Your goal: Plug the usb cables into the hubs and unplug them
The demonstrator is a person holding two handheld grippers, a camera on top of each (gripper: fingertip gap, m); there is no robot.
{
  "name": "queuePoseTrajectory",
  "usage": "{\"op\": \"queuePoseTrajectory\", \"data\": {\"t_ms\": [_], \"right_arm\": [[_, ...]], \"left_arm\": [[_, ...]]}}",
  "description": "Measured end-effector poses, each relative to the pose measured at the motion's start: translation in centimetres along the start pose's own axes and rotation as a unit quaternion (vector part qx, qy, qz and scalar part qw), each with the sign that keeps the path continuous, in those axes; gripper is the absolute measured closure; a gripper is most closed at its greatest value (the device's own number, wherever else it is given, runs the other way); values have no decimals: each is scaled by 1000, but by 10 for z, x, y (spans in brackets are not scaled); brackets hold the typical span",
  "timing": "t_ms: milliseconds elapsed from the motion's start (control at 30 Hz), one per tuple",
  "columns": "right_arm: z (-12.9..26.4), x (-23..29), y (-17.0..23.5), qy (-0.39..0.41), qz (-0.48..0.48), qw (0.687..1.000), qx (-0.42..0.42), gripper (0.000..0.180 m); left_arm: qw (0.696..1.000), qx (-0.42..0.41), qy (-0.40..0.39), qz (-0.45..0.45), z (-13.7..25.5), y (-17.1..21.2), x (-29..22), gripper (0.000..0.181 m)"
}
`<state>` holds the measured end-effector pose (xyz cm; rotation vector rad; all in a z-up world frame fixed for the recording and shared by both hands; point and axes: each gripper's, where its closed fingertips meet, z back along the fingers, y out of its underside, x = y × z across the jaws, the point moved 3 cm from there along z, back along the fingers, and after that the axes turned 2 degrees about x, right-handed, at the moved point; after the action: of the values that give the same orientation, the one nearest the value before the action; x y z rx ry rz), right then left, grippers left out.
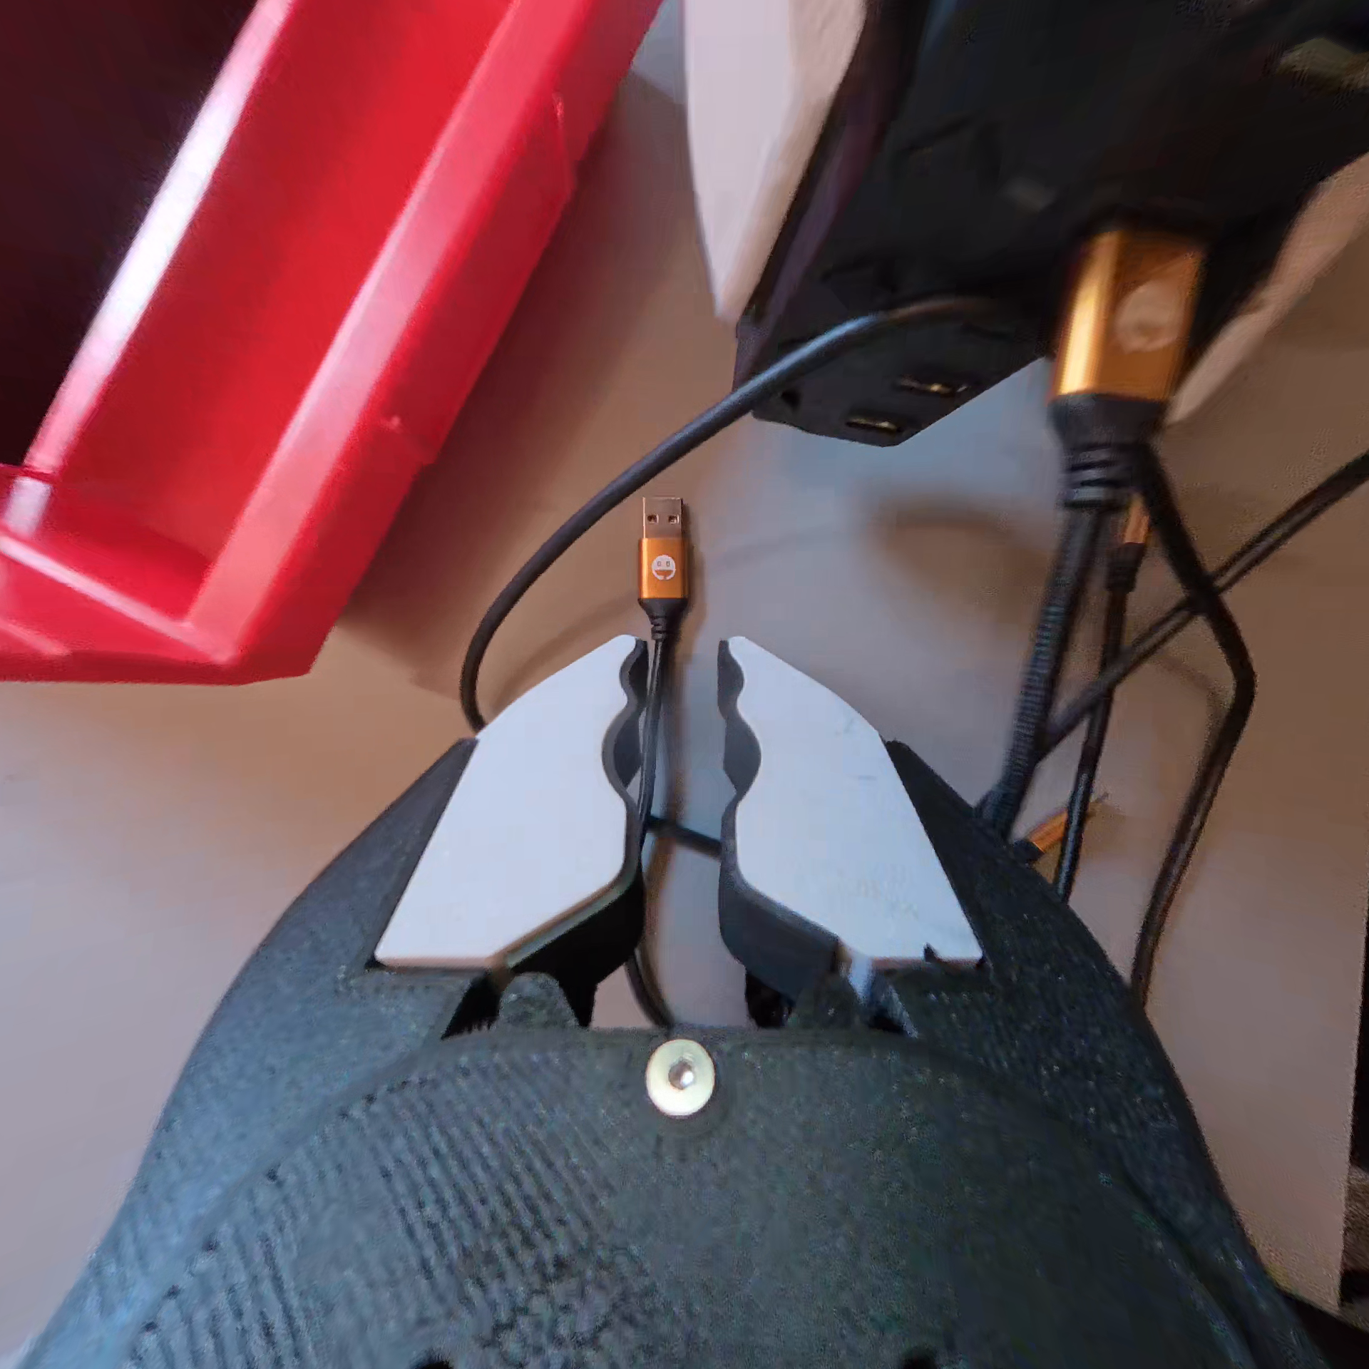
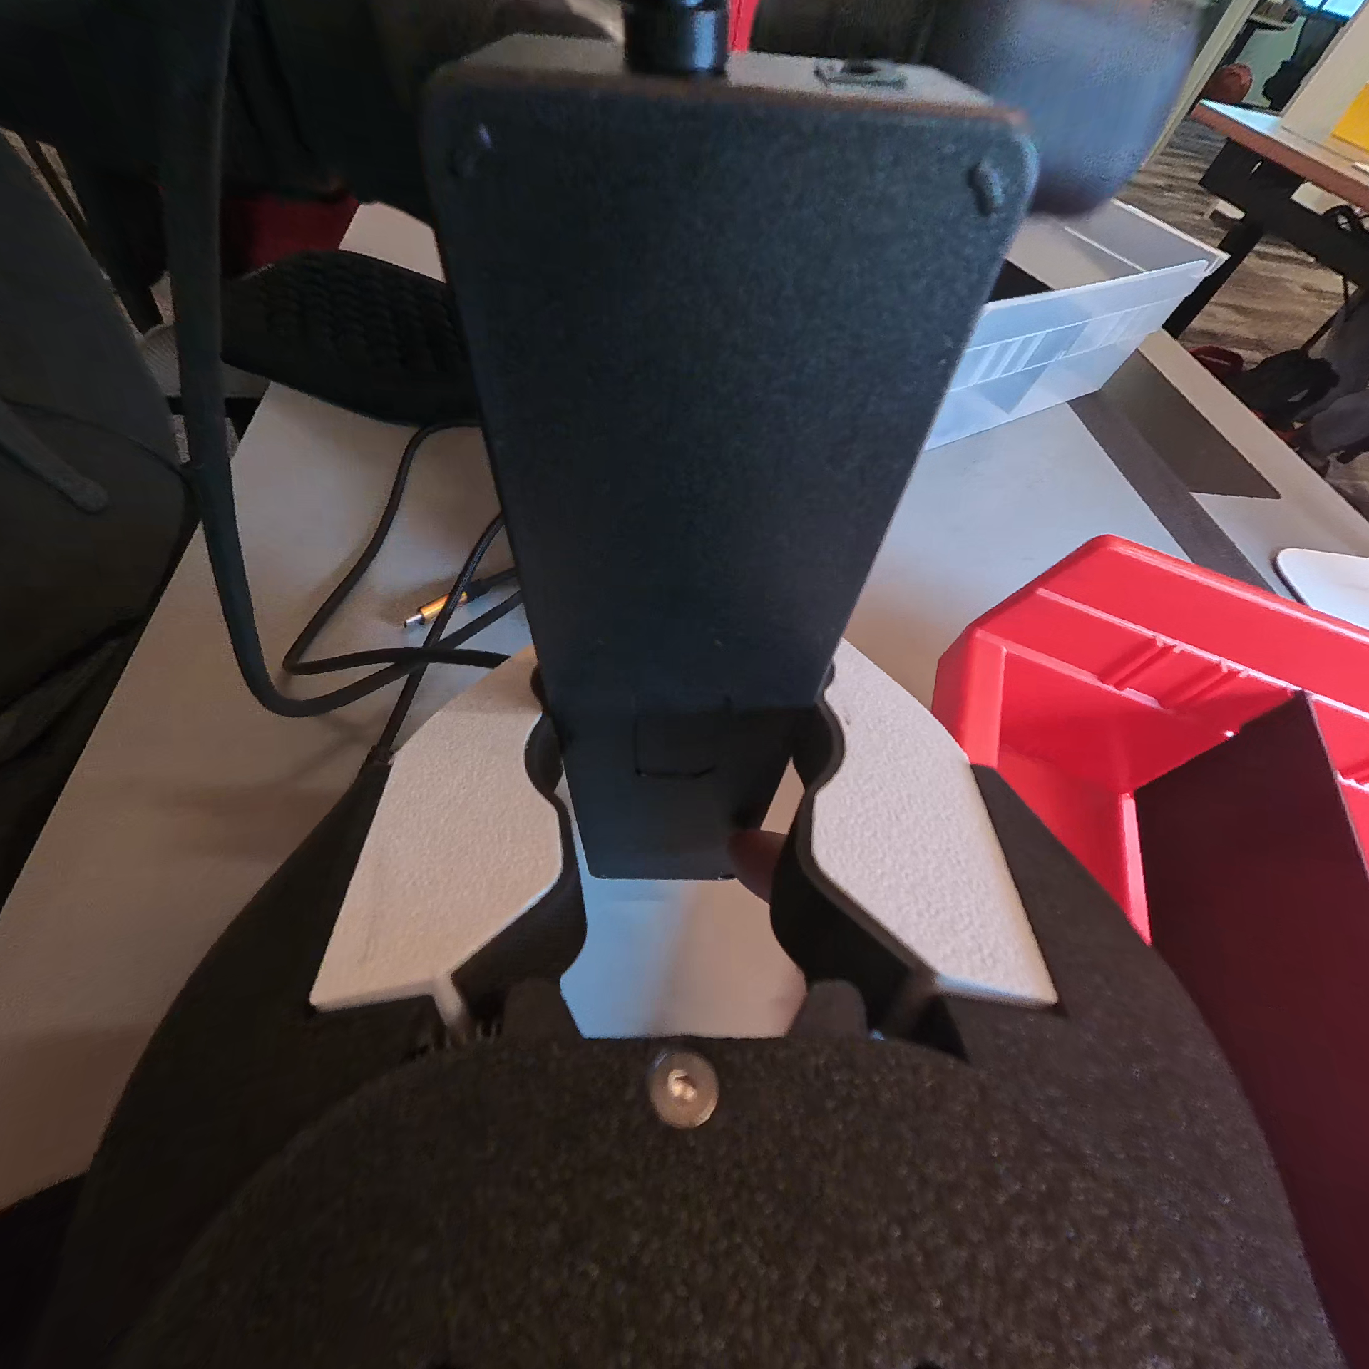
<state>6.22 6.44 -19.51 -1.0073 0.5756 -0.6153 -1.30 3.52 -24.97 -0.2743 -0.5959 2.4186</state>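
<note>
Two tools, left tool (image 1: 678, 652) parted over orange plug (image 1: 661, 557), right tool (image 2: 685, 711) clamping hub (image 2: 711, 385), red bin (image 1: 296, 333) perhaps crowding.

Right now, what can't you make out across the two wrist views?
- Left wrist view: whether the orange plug is seated in the black hub; both are blurred and close.
- Left wrist view: whether the left gripper pinches the cable of the loose USB plug; its jaws stand apart.
- Right wrist view: the hub's ports face away; the right gripper clamps it.
</note>
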Motion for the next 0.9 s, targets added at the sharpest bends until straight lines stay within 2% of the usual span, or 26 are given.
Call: {"op": "queuePoseTrajectory", "data": {"t_ms": [167, 567, 667, 900], "right_arm": [[3, -1, 2, 1, -3, 1000, -2, 117], [5, -2, 5, 0, -8, 1000, -2, 117], [8, -2, 4, 4, -7, 1000, -4, 117], [2, -3, 2, 1, 1, 1000, 2, 117]], "left_arm": [[1000, -4, 2, 12, -28, 9, 4, 158], [998, -27, -51, -20, -30, 4, 0, 168], [998, -53, -40, 11, -4, 14, 3, 169], [993, -93, -72, 9, 102, 11, -8, 172]]}}
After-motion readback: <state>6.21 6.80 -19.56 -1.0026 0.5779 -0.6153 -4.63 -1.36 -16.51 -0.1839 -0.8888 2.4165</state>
